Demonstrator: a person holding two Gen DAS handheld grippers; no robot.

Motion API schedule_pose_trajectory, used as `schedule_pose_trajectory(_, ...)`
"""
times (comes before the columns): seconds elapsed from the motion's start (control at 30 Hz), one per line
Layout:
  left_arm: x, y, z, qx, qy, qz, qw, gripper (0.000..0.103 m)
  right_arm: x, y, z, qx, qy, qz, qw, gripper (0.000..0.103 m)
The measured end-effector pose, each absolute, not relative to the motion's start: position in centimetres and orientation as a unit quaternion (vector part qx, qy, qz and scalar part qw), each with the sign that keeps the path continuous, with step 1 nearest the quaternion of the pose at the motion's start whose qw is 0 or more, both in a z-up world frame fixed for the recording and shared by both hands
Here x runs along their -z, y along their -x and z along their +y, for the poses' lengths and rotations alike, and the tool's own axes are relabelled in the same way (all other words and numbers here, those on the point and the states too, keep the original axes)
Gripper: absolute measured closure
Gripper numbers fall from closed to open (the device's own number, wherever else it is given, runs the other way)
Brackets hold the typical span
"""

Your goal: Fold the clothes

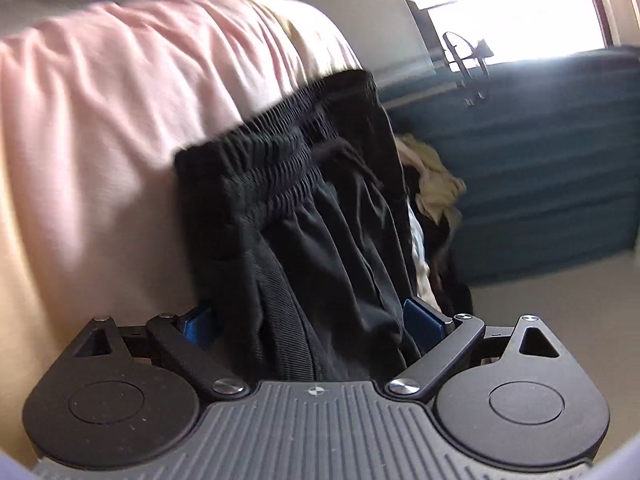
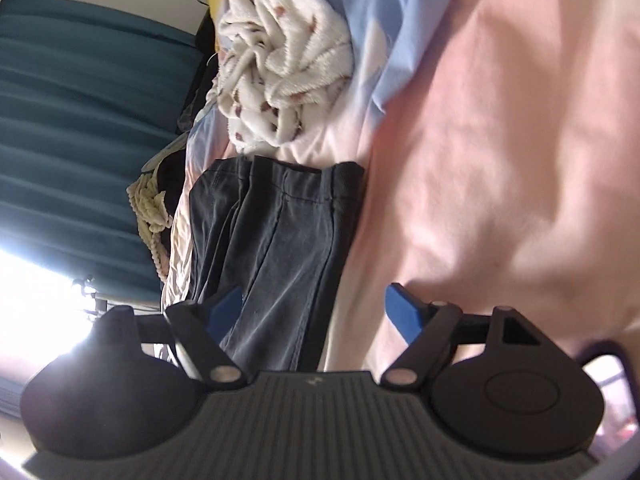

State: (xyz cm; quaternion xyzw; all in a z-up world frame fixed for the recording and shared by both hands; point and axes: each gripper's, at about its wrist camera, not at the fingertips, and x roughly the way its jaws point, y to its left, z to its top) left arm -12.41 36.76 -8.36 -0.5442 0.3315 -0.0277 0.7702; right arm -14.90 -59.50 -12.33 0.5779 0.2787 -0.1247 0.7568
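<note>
Both views look forward from just behind a claw, angled down, close over a pink bed (image 1: 100, 100). Each is rolled sideways. Both share the black shorts (image 1: 304, 208), the bed and a teal curtain (image 2: 80, 120).

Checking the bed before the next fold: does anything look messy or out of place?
Yes. A white spotted fleece lies crumpled on the pink sheet beyond the black shorts, and more clothes are heaped at the bed's edge.

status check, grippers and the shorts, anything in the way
Left gripper open, black shorts between its fingers. Right gripper open, nothing gripped. Shorts lie on pink sheet. White blanket beyond, clear.
</note>
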Motion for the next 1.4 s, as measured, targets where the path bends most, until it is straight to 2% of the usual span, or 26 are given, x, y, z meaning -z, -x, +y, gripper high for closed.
schedule_pose_trajectory(0.13,8.4,11.2,36.4,0.045,0.535,0.354,0.766,0.009,13.4,13.6,-58.7,0.125,-0.574,0.274,0.762,0.022)
schedule_pose_trajectory(0.23,7.7,11.3,36.6,0.066,0.54,0.326,0.773,0.018,12.8,12.7,-58.3,0.095,-0.567,0.253,0.778,0.022)
schedule_pose_trajectory(0.3,7.8,11.4,36.7,0.075,0.543,0.32,0.773,0.018,12.2,12.0,-58.1,0.097,-0.546,0.258,0.791,0.022)
schedule_pose_trajectory(0.47,9.3,11.0,36.1,0.054,0.532,0.358,0.766,0.022,13.2,11.0,-58.9,0.134,-0.542,0.272,0.784,0.026)
schedule_pose_trajectory(0.5,9.2,11.2,36.2,0.048,0.533,0.353,0.767,0.03,13.1,10.8,-58.9,0.136,-0.541,0.27,0.785,0.026)
schedule_pose_trajectory(0.53,9.1,11.5,36.4,0.045,0.539,0.342,0.768,0.043,12.9,10.7,-58.8,0.136,-0.537,0.268,0.788,0.026)
schedule_pose_trajectory(0.63,9.3,11.9,36.9,0.051,0.556,0.33,0.761,0.052,11.6,10.9,-59.0,0.14,-0.523,0.259,0.8,0.026)
schedule_pose_trajectory(0.83,9.2,13.0,35.9,0.101,0.541,0.313,0.774,0.054,10.7,11.3,-60.1,0.133,-0.531,0.24,0.802,0.026)
schedule_pose_trajectory(1.03,9.8,11.3,34.1,0.077,0.501,0.398,0.765,0.054,11.5,8.1,-59.9,0.155,-0.506,0.289,0.798,0.026)
schedule_pose_trajectory(1.07,9.5,11.2,33.7,0.071,0.487,0.403,0.772,0.06,11.9,7.6,-59.9,0.161,-0.502,0.297,0.797,0.026)
schedule_pose_trajectory(1.1,9.2,11.2,33.3,0.064,0.472,0.407,0.779,0.075,12.2,7.1,-59.9,0.165,-0.499,0.301,0.796,0.037)
schedule_pose_trajectory(1.13,8.7,11.2,33.1,0.056,0.466,0.406,0.784,0.084,12.2,6.8,-59.8,0.167,-0.495,0.298,0.799,0.068)
schedule_pose_trajectory(1.17,8.1,11.4,33.2,0.049,0.469,0.398,0.787,0.086,11.8,6.6,-59.7,0.168,-0.49,0.289,0.805,0.085)
schedule_pose_trajectory(1.2,7.5,11.6,33.2,0.045,0.471,0.388,0.791,0.089,11.0,6.3,-59.4,0.165,-0.482,0.282,0.813,0.089)
schedule_pose_trajectory(1.4,1.1,12.5,33.6,0.044,0.463,0.297,0.834,0.093,4.0,5.1,-57.5,0.119,-0.456,0.197,0.86,0.09)
